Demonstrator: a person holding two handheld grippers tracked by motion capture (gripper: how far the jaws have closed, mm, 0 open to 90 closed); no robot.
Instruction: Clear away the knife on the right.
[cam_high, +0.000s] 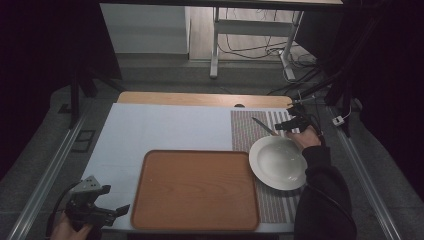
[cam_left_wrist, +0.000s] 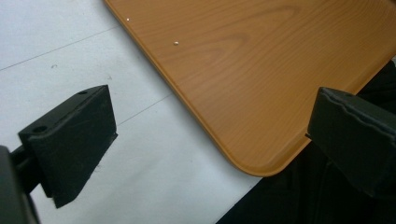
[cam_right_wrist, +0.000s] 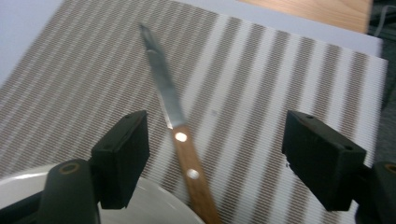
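Observation:
A knife (cam_right_wrist: 180, 126) with a wooden handle and steel blade lies on the striped placemat (cam_right_wrist: 261, 70), its blade pointing away from me. My right gripper (cam_right_wrist: 215, 149) is open just above it, one jaw on each side of the handle without touching it. From above, the knife (cam_high: 264, 126) sits behind the white plate (cam_high: 278, 162), with the right gripper (cam_high: 287, 124) at its handle end. At the table's near left corner, my left gripper (cam_high: 116, 199) is open and holds nothing. Its jaws frame a corner of the wooden tray (cam_left_wrist: 261, 60).
The wooden tray (cam_high: 195, 190) takes up the near middle of the white table cover (cam_high: 150, 130). The plate rim (cam_right_wrist: 149, 205) lies right next to the knife handle. A dark sleeve (cam_high: 322, 195) reaches along the right edge. Bare wood (cam_high: 200, 98) shows at the far edge.

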